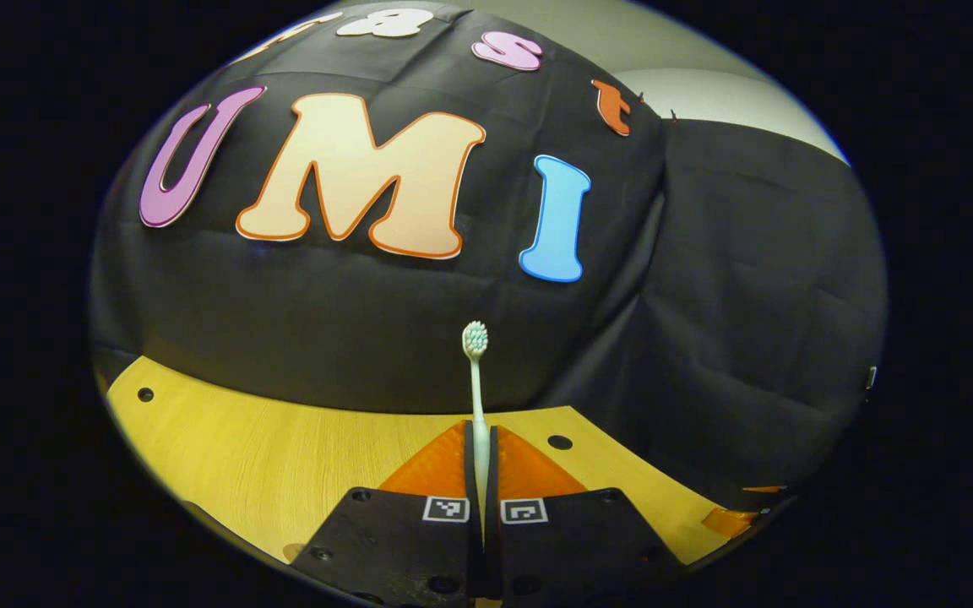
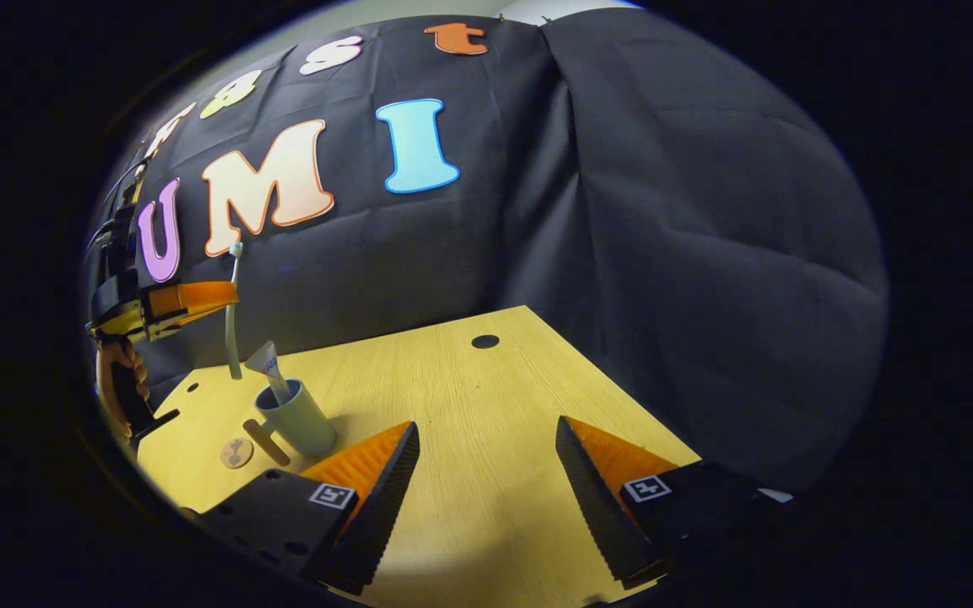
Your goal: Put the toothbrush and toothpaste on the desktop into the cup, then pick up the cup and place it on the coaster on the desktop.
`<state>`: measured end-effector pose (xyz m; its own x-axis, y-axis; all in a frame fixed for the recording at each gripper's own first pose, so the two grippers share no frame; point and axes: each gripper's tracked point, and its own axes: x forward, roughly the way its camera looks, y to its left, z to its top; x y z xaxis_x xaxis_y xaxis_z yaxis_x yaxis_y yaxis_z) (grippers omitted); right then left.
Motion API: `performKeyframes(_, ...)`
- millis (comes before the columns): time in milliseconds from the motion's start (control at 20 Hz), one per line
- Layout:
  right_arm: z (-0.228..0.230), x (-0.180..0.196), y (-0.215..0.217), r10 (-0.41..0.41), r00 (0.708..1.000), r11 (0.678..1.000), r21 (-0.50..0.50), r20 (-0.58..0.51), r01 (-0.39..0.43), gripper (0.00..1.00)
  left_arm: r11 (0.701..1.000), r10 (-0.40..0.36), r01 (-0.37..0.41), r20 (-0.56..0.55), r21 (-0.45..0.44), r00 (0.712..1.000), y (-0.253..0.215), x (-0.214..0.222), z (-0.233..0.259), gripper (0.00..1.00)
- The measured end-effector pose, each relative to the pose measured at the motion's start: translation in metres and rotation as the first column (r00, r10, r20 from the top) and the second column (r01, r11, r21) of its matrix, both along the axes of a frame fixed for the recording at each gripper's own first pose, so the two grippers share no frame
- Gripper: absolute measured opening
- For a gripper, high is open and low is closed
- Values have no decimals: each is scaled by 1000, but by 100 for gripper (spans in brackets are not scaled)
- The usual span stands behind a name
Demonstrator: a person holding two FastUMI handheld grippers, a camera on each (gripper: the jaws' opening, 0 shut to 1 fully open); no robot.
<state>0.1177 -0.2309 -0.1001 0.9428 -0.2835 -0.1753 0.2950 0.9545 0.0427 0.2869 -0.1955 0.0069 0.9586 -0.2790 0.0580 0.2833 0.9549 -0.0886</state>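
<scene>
White toothbrush (image 1: 476,397) upright, teal-flecked bristles up, clamped in left gripper (image 1: 481,473) jaws; right gripper (image 2: 486,473) jaws spread.

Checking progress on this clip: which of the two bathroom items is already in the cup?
The toothpaste: it stands in the cup. The toothbrush is held in the left tool, off the desktop.

- You have the slim pale-green toothbrush (image 1: 475,384) upright, its white and green bristle head on top, its handle pinched between the left gripper's (image 1: 481,473) closed jaws, above the cup.
- Your pale-green cylindrical cup (image 2: 299,420) stands upright on the wooden counter (image 2: 486,422).
- The white toothpaste tube (image 2: 270,368) leans inside the cup.
- The small round wooden coaster (image 2: 236,453) lies flat just beside the cup.
</scene>
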Motion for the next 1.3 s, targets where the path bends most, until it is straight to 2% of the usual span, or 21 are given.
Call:
performKeyframes(250, 0, -7, -6, -17, 1000, 1000, 11, 14, 17, 99, 1000, 23, -23, -2, 16, 1000, 11, 10, -2, 0)
performKeyframes(600, 13, -6, -8, -32, 998, 999, 21, 51, 30, 96, 999, 37, -37, -17, -12, 999, 27, 6, -9, 0)
performKeyframes(750, 12, -6, -6, -28, 998, 999, 27, 48, 26, 99, 998, 54, -54, -13, -31, 998, 36, 10, -13, 0)
performKeyframes(900, 9, -5, -3, -23, 999, 1000, 15, 44, 23, 99, 997, 55, -56, -24, -51, 998, 39, 15, -23, 0)
performKeyframes(1000, 9, -6, -3, -17, 999, 1000, 0, 36, 17, 96, 996, 55, -56, -18, -70, 998, 39, 20, -29, 0)
performKeyframes(1100, 8, -7, -6, -16, 999, 1000, -20, 27, 17, 99, 995, 62, -63, -14, -73, 998, 40, 25, -37, 0)
performKeyframes(1250, 8, -9, -9, -20, 1000, 999, -28, 23, 21, 99, 995, 58, -58, -2, -80, 998, 39, 29, -46, 0)
performKeyframes(1300, 9, -10, -9, -21, 999, 999, -31, 26, 22, 96, 995, 56, -55, 2, -84, 998, 39, 30, -49, 0)
